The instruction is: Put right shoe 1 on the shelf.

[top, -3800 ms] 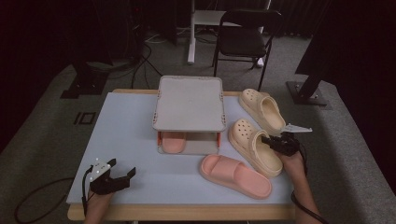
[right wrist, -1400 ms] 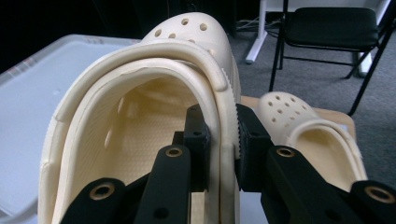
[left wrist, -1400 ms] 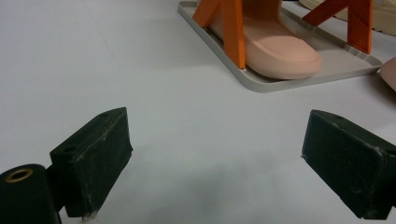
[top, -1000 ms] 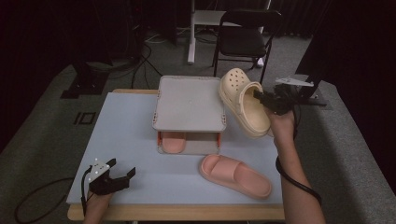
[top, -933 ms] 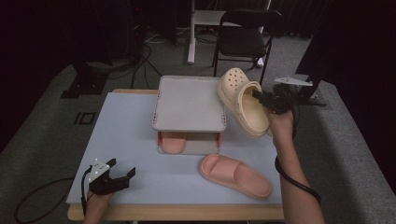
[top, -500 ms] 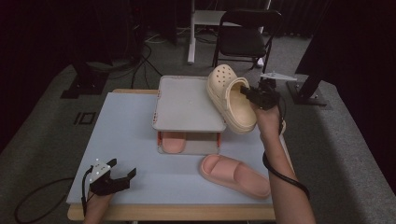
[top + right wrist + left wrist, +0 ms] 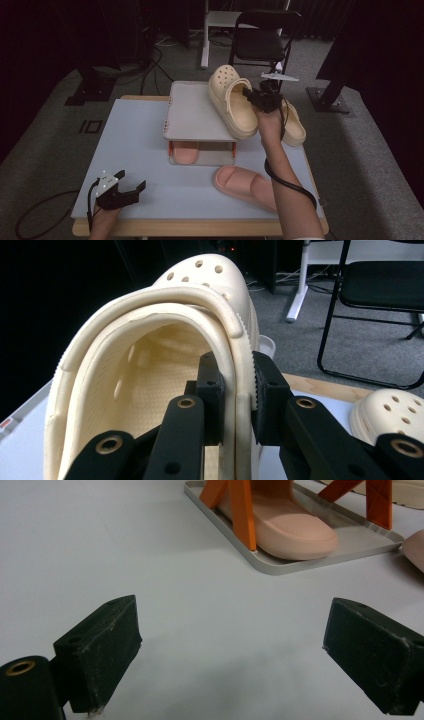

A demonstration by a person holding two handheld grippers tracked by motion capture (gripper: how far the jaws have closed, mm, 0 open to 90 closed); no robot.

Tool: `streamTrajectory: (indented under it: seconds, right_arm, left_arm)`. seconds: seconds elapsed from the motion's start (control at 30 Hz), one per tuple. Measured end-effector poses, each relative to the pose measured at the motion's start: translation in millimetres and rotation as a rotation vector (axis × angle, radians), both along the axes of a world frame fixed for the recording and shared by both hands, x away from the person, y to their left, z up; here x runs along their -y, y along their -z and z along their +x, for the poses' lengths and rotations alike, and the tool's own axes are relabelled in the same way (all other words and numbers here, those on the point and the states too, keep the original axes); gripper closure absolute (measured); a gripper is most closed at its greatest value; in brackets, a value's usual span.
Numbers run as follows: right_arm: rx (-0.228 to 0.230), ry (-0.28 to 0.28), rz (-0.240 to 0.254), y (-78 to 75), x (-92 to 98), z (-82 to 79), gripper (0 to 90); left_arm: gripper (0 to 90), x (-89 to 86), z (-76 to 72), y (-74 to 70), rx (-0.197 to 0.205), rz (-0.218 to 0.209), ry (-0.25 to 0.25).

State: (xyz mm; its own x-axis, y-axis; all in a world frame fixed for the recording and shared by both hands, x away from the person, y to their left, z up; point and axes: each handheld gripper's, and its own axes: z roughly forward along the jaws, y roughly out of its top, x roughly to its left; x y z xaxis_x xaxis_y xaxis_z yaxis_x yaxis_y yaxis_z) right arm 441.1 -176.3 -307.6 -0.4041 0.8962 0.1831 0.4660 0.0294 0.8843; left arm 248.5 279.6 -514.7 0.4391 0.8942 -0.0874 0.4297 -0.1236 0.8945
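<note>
Dark curtains and grey floor ring the pale surface, with a black chair standing behind it. Near the far middle of the surface sits a grey rack on orange legs; a pink slide lies on its lower tray, under the flat top shelf. A second pink slide lies on the surface just in front of the rack, toward the right. A cream clog rests at the right edge, partly hidden behind the raised arm.

Its mate, the held clog, hangs tilted over the right side of the rack's top shelf, toe pointing away and up. The right gripper is clamped on that clog's side wall: in the right gripper view one jaw sits inside the shoe and one outside, pressing the rim between them.

The left gripper rests low at the near left corner, jaws spread wide with nothing between them.
</note>
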Motion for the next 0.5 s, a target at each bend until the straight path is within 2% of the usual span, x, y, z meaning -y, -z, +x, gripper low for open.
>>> streamTrajectory:
  seconds: [0.17,0.37,0.5]
  right_arm:
    - [0.003,0.007,0.013,0.2,-21.2,3.7,77.1]
    - [-0.002,0.002,0.004,0.5,-38.2,8.0,77.1]
    - [-0.006,0.018,0.012,0.9,-52.7,11.7,77.1]
  left_arm:
    - [7.9,-2.1,-1.1,-0.9,0.003,-0.006,-0.004]
    - [7.9,0.4,-3.1,0.0,-0.001,-0.002,0.008]
    - [7.9,1.8,-2.8,0.7,-0.003,-0.006,0.014]
